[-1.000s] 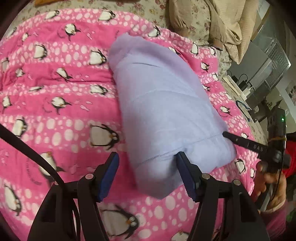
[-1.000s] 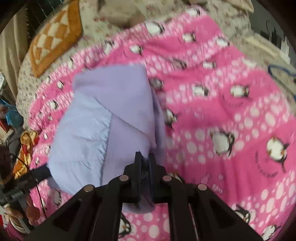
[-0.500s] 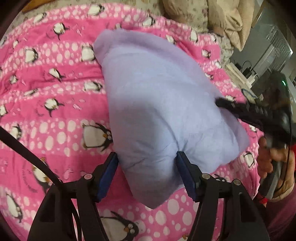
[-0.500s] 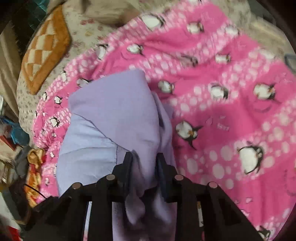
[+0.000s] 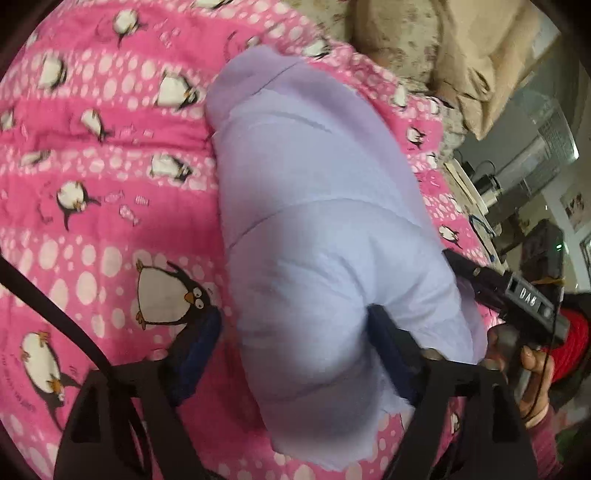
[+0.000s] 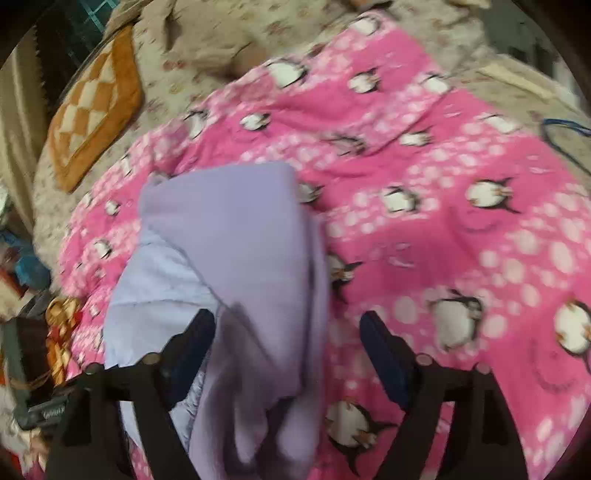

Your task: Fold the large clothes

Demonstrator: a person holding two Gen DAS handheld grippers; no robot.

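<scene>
Between the spreading jaws of the left gripper [image 5: 295, 354] lies the near end of the folded lilac garment [image 5: 317, 229], no pad pressing it. Just beside, the right gripper [image 6: 288, 354] is opening too, cloth loose between. Under the garment spreads the pink penguin blanket [image 6: 461, 229].

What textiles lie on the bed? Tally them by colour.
Lavender garment: 1
Pink penguin blanket: 1
Orange checked cushion: 1
Beige floral sheet: 1
Total: 4
</scene>
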